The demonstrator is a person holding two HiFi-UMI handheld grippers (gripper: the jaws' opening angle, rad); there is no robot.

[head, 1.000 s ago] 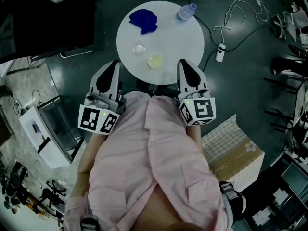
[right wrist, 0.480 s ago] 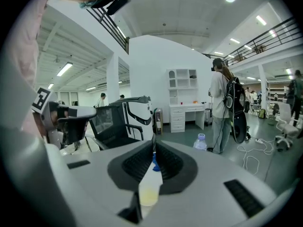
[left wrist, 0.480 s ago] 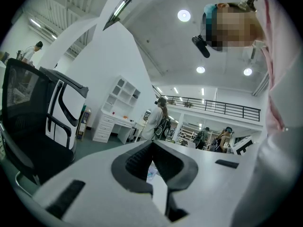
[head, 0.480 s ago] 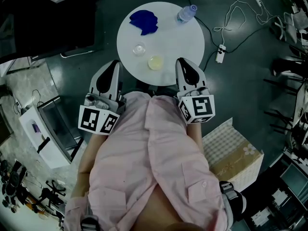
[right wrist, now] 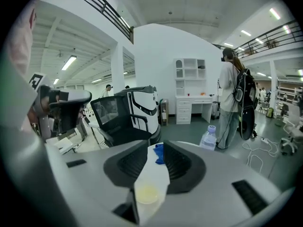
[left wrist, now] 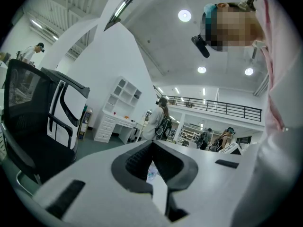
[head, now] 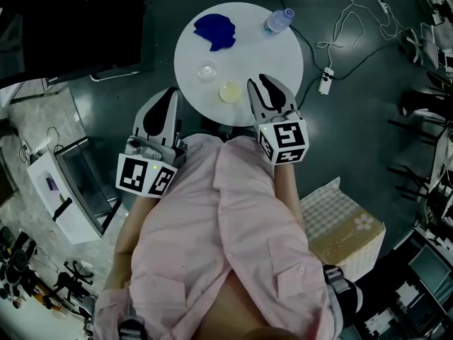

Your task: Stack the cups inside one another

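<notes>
A yellowish cup [head: 229,92] stands near the front edge of the round white table [head: 263,54], and a clear cup [head: 207,71] stands a little further back to its left. My right gripper [head: 259,83] hovers over the table's front right edge beside the yellowish cup. Its jaws have just been opening and nothing is between them. The right gripper view looks through the gap of the right gripper [right wrist: 155,148] at the yellowish cup [right wrist: 147,193]. My left gripper [head: 170,93] hangs off the table's left front edge, shut and empty, as does the left gripper [left wrist: 151,145] in its own view.
A blue cloth [head: 214,30] and a plastic bottle [head: 277,20] lie at the table's far side. A power strip with cables [head: 325,76] is on the floor at right and a cardboard box [head: 348,227] beside me. A black office chair [right wrist: 124,113] stands beyond the table.
My right gripper has moved forward and left over the table's edge toward the yellowish cup, and its jaws have parted. The left gripper and both cups have stayed put.
</notes>
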